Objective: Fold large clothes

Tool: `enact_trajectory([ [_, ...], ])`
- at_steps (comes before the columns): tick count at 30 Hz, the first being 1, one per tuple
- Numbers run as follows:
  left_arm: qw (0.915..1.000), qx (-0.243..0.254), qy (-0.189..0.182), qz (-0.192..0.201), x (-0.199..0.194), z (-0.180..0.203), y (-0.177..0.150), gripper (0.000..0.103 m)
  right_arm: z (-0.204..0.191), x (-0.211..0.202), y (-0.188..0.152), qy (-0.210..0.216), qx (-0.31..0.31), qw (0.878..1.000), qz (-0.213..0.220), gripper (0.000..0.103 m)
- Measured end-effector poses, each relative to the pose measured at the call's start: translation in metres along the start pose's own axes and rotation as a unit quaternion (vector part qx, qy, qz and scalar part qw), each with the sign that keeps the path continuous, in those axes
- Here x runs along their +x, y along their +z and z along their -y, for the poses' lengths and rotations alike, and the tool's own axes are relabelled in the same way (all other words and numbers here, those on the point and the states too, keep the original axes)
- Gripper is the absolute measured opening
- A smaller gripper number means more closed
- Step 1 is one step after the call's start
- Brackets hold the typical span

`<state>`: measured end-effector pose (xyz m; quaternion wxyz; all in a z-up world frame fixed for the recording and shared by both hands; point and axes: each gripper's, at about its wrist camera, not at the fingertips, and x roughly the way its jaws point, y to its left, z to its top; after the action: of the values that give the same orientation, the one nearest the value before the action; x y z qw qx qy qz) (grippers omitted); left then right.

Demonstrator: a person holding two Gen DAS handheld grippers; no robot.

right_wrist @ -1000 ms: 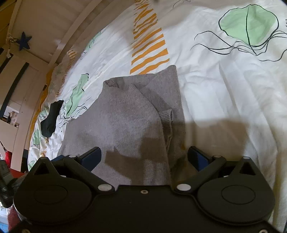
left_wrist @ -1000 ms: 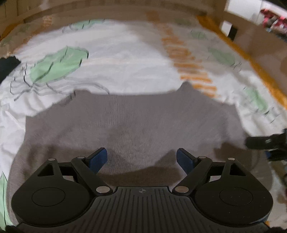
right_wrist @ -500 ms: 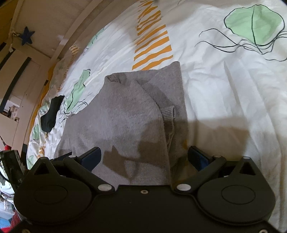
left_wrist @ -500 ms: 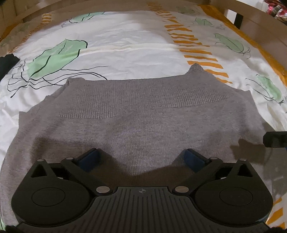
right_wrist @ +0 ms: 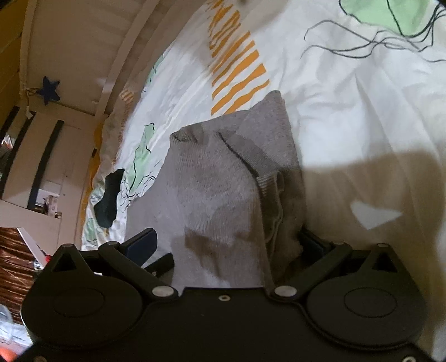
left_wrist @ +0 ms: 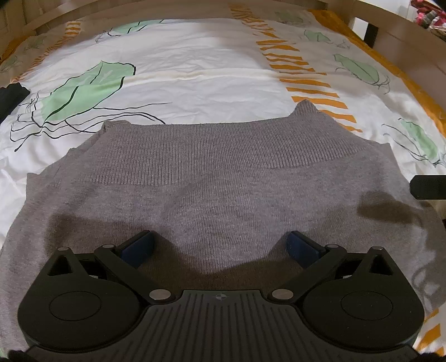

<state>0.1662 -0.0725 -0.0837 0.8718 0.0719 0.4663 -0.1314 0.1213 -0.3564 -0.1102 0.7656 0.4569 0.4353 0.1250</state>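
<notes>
A grey knit sweater [left_wrist: 223, 178] lies spread flat on the bed, its ribbed hem band towards the far side. My left gripper [left_wrist: 221, 247] is open, low over the sweater's near part, empty. In the right wrist view the sweater [right_wrist: 211, 195] lies partly folded, with a ribbed cuff [right_wrist: 269, 181] on top. My right gripper [right_wrist: 225, 247] is open and straddles the sweater's near edge, fabric lying between its fingers. A black part of the right gripper shows at the right edge of the left wrist view [left_wrist: 429, 188].
The bed cover [left_wrist: 195, 64] is white with green leaf prints and orange stripes. A dark garment [right_wrist: 108, 197] lies on the bed's far left side. A wooden bed frame [left_wrist: 390, 25] borders the mattress. Furniture and a blue star [right_wrist: 50, 90] stand beyond.
Both grippers have dropped lower and closer to the sweater. The right gripper now straddles the sweater's edge, with fabric between its fingers.
</notes>
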Motion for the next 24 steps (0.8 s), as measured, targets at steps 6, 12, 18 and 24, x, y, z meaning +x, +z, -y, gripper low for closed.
enact_trajectory([
  [6,1.0000,-0.003,0.002,0.002,0.000,0.000,0.000,0.103,0.002,0.006,0.012,0.018,0.000,0.999,-0.036,0.103],
  [12,0.9993,-0.033,-0.014,0.004,-0.010,-0.010,0.011,0.083,-0.001,0.007,0.009,0.025,-0.022,0.999,-0.033,0.103],
  [18,0.9948,-0.092,-0.026,0.036,-0.019,-0.023,0.028,0.042,-0.002,0.006,0.010,0.022,-0.024,0.999,-0.037,0.103],
  [24,0.9981,-0.051,0.007,0.033,0.002,-0.004,0.028,0.037,-0.002,0.008,0.012,0.024,-0.024,0.999,-0.041,0.103],
])
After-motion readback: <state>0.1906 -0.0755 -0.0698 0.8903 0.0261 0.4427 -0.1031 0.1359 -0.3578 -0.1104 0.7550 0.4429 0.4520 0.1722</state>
